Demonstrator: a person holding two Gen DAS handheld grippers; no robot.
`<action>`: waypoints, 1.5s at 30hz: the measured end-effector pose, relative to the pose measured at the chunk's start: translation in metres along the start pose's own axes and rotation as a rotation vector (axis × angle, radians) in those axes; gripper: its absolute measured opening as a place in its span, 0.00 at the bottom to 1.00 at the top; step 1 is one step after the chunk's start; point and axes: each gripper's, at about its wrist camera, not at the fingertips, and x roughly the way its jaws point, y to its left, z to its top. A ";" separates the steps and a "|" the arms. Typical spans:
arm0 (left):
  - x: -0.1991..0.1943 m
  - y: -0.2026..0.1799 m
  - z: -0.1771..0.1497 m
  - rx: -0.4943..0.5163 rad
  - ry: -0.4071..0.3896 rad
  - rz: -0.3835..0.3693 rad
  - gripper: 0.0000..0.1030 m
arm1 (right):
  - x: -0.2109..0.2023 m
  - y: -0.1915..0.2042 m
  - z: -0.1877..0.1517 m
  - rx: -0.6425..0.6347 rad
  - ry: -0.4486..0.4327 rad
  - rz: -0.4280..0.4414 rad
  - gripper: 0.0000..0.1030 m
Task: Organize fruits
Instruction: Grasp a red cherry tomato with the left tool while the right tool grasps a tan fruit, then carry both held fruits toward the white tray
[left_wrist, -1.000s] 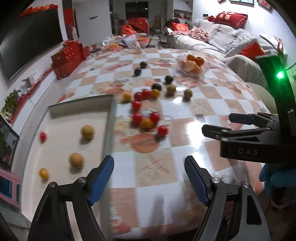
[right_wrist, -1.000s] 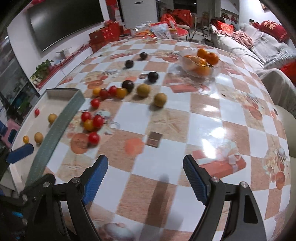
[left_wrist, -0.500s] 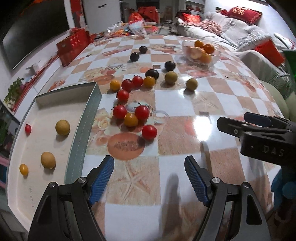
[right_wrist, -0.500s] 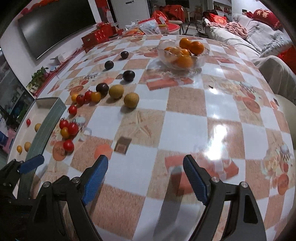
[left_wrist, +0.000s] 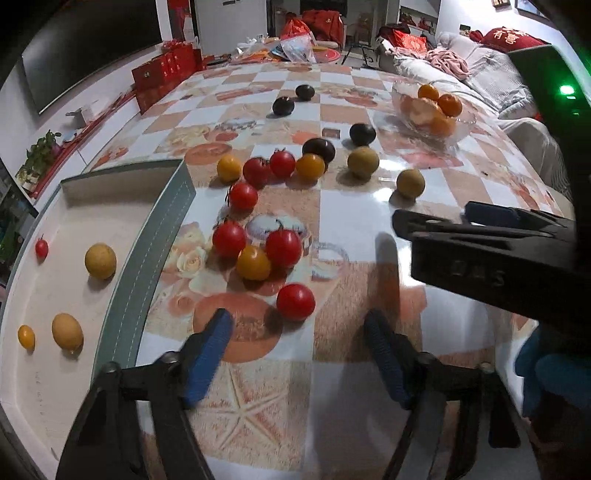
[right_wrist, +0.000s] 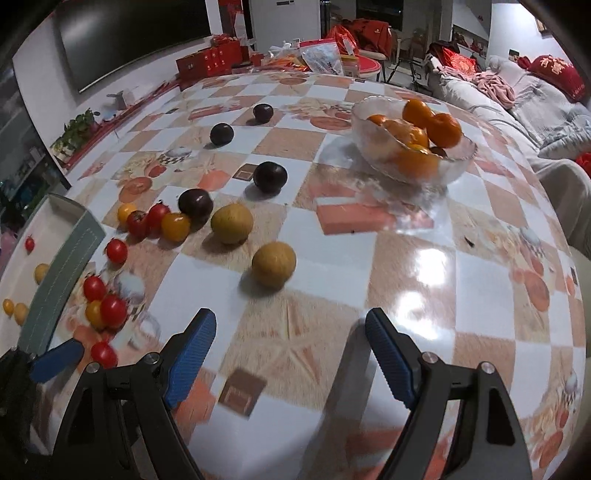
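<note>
My left hand-held gripper hangs jaws apart, a red tomato just beyond it, right of the tray; the right hand-held gripper gapes, holding nothing, over the counter.

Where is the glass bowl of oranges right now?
The glass bowl sits on the far right of the checkered table in the right wrist view, beyond the dark plums and apart from the other loose fruit.

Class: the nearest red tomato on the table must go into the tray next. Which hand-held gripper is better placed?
Left. The left hand-held gripper is open with the red tomato just ahead, beside the tray. The right hand-held gripper faces elsewhere.
</note>
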 end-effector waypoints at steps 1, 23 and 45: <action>0.000 -0.001 0.001 0.001 0.000 0.000 0.63 | 0.002 0.002 0.002 -0.009 -0.005 -0.008 0.74; -0.012 0.023 -0.013 -0.032 -0.054 -0.119 0.21 | -0.023 0.006 -0.011 -0.007 -0.051 0.085 0.27; -0.073 0.027 -0.034 0.074 -0.132 -0.185 0.21 | -0.083 0.018 -0.058 0.037 -0.072 0.135 0.27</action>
